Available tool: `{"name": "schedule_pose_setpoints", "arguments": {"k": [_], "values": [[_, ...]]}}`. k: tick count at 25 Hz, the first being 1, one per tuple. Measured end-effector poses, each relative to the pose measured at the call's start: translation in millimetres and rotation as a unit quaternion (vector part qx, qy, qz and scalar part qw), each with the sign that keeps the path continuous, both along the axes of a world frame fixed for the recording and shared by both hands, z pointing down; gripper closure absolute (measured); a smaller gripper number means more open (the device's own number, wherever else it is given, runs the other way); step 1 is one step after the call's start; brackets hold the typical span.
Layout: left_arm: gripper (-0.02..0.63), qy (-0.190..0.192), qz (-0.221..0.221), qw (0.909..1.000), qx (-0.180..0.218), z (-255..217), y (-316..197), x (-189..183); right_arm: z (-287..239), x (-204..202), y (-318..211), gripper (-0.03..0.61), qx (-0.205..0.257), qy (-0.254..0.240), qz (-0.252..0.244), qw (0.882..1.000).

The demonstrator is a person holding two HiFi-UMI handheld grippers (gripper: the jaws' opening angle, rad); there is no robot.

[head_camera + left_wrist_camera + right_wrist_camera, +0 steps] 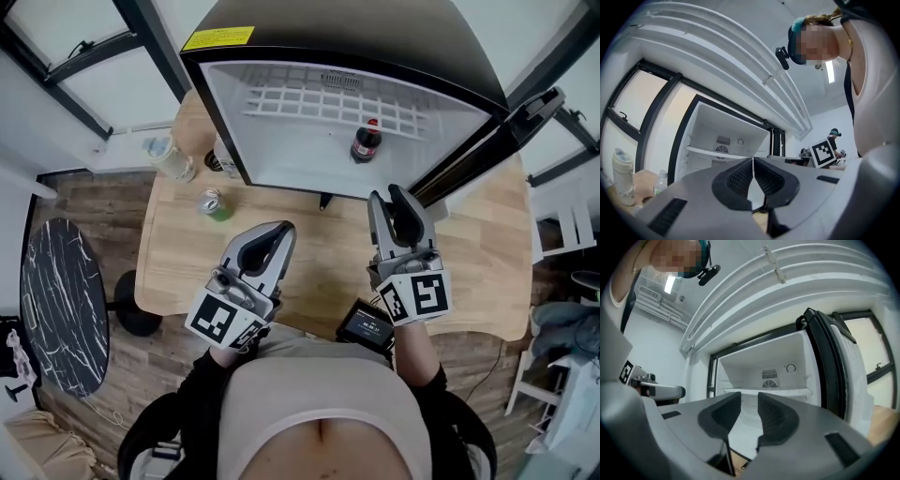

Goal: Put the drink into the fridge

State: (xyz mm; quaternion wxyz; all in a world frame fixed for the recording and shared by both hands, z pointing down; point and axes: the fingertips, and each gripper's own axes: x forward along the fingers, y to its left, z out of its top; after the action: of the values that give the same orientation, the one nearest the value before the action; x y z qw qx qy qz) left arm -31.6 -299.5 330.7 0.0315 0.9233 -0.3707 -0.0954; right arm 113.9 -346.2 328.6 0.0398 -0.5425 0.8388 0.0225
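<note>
Off at ten o'clock from your left claw (279, 230), a clear bottle (172, 157) and a green can (214, 204) stand on the wooden table (319, 253), outside the fridge (281, 94) (whether they are meant to go in too, the task does not say). That left claw hovers over the table with its jaws pressed together and nothing in them. At one o'clock from it, the cola bottle (366, 141) stands upright inside the fridge, well apart from both claws, so the drink looks already placed. Your right claw (387, 195) sits at about six o'clock from that bottle, just outside the fridge's opening, its jaws a narrow gap apart and empty. Further right, at two o'clock from that claw, the door (487, 141) stands wide open. What seems left, as I judge it, is only to swing that door shut.
</note>
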Motion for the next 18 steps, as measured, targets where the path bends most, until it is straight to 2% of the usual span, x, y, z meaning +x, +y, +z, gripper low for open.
{"name": "schedule_pose_setpoints", "arguments": {"k": [3,5,10,18], "values": [[0.598,0.001,0.009,0.9999,0.005,-4,-1,2,-7,-7,11,0.511,0.01,0.004,-0.011,1.0],[0.598,0.002,0.015,0.9999,0.008,-6,-1,2,-10,-13,16,0.526,0.014,0.017,-0.017,1.0],[0.598,0.0,0.029,0.9995,0.009,-6,1,0,-9,-24,26,0.541,0.008,0.003,-0.033,0.999],[0.598,-0.003,0.045,0.999,0.002,12,12,-11,6,-35,46,0.543,0.0,-0.001,-0.007,1.0]]}}
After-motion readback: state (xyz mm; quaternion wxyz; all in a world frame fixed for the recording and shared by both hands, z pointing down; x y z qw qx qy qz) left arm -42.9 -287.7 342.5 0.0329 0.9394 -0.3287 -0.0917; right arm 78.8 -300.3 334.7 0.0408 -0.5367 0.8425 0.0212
